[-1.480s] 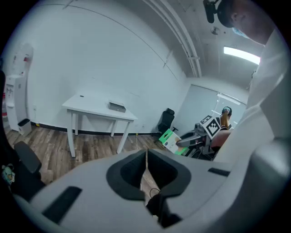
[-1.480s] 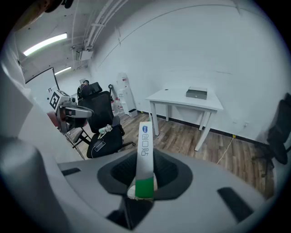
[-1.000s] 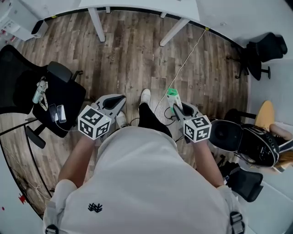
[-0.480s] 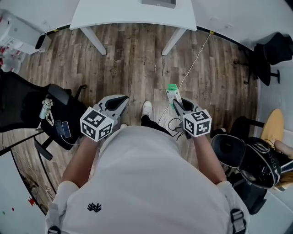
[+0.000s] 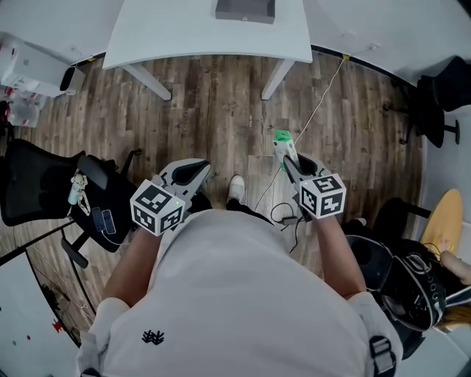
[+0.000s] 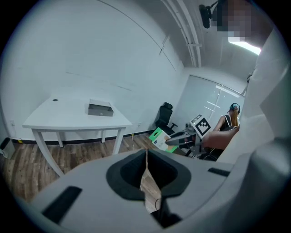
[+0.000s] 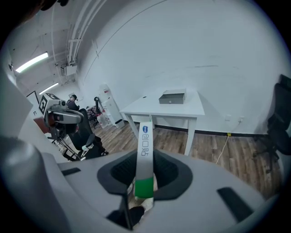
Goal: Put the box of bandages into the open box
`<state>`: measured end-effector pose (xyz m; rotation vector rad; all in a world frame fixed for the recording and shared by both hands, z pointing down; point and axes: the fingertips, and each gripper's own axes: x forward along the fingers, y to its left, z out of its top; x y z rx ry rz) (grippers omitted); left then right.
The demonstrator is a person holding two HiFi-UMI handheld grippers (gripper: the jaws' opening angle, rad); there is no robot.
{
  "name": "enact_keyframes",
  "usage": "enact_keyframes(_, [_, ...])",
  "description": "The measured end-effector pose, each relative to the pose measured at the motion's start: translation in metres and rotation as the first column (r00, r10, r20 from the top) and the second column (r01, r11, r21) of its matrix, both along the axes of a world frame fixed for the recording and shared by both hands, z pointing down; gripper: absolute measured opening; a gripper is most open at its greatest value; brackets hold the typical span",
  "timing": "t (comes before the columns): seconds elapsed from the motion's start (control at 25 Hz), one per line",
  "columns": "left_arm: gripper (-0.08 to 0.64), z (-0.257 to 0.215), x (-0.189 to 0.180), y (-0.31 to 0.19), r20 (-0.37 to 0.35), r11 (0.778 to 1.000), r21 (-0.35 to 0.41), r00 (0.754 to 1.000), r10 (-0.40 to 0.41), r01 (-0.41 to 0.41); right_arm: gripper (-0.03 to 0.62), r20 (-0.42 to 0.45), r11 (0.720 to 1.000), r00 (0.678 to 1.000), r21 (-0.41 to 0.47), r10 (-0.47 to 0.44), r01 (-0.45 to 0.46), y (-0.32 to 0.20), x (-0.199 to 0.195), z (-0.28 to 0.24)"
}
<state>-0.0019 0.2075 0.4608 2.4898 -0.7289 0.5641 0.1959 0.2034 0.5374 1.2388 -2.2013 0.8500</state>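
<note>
My R tool (image 5: 291, 163) pinches bandage box (image 5: 280, 141), axis fwd; open box (image 5: 245, 9) far ahead on desk (image 5: 184, 29), top centre; L tool (image 5: 193, 174) pressed together.

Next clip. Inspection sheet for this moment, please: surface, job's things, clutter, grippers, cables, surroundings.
Surface: white table ahead of the person, bare apart from one box.
Job's things: white-and-green box of bandages, held in the air above the floor; flat grey box on the table, whether it is open cannot be told.
Clutter: small items lying on the black office chair at the left.
Grippers: right gripper shut on the box of bandages; left gripper shut, empty.
Cables: pale cable runs across the floor from the wall toward the person's feet.
Surroundings: wood-plank floor; more black chairs at the right.
</note>
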Motion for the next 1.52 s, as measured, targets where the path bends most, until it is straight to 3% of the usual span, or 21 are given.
enact_keyframes(0.36, [0.017, 0.001, 0.008, -0.066, -0.055, 0.999, 0.010, 0.998, 0.041, -0.040, 0.086, -0.024, 0.998, 0.997, 0.011, 0.068, -0.068, -0.067, 0.012, -0.006])
enact_keyframes(0.72, [0.017, -0.007, -0.011, -0.166, -0.082, 0.990, 0.047, 0.988, 0.134, -0.130, 0.086, -0.081, 0.987, 0.984, 0.040, 0.159, -0.156, -0.151, 0.006, -0.033])
enact_keyframes(1.04, [0.017, 0.004, -0.045, -0.220, -0.089, 0.982, 0.023, 0.978, 0.188, -0.186, 0.086, -0.121, 0.984, 0.977, 0.037, 0.177, -0.173, -0.220, -0.018, -0.040])
enact_keyframes(1.52, [0.017, 0.010, -0.041, -0.284, -0.090, 0.997, 0.014, 0.993, 0.080, -0.079, 0.086, -0.134, 0.995, 0.987, 0.048, 0.092, -0.086, -0.338, -0.007, -0.038])
